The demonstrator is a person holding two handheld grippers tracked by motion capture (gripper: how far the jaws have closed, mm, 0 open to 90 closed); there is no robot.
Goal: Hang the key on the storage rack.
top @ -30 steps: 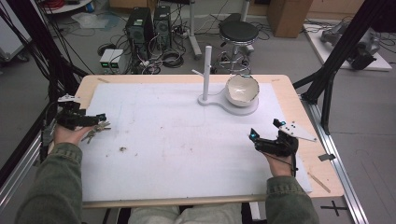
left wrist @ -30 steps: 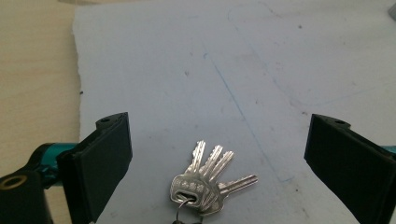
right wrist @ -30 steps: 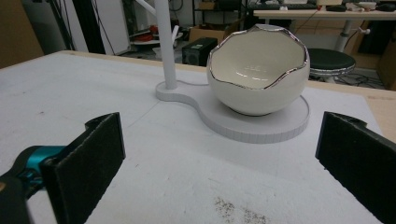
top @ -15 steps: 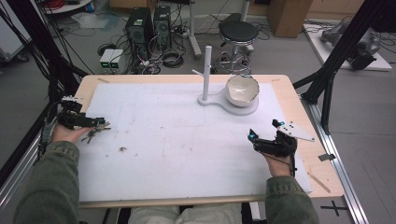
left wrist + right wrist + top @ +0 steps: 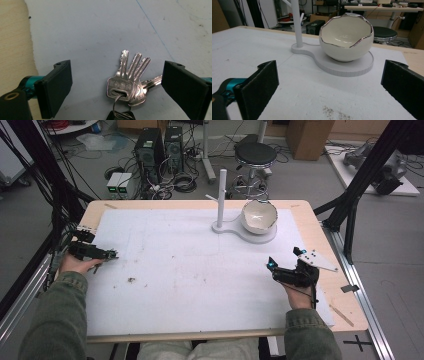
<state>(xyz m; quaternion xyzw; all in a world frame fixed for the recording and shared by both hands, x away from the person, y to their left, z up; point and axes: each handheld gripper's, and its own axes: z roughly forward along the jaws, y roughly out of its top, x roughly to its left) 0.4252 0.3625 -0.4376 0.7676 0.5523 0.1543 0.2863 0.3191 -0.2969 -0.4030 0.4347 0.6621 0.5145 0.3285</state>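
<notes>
Table [image 5: 200, 320] first: we see its white mat fill the middle of the high view, with a wooden edge at the far left and right. At upper centre stands a white stand [image 5: 221, 195] on a flat base, and on that base, just right of the post, sits an egg-shaped bowl [image 5: 259, 215] with a silver rim. Our right gripper [image 5: 272, 266] rests at lower right of the high view, pointing toward the bowl; in the right gripper view its jaws are spread wide with nothing between them, and the bowl [image 5: 346, 40] sits well ahead, centred in the gap. Our left gripper [image 5: 111, 254] lies at the left edge of the mat. Its jaws are also spread apart, gripping nothing. Smallest are the keys [image 5: 130, 80]: in the left gripper view the bunch lies flat on the mat between the two jaws, lower centre of the frame, nearer the right-hand jaw, which one blade nearly reaches. The blades fan up and away from us, so their long axis runs roughly along the gripper's own line, and the ring end points back toward the hand. We judge the left hand is the one placed to close on them; the right is well apart.
</notes>
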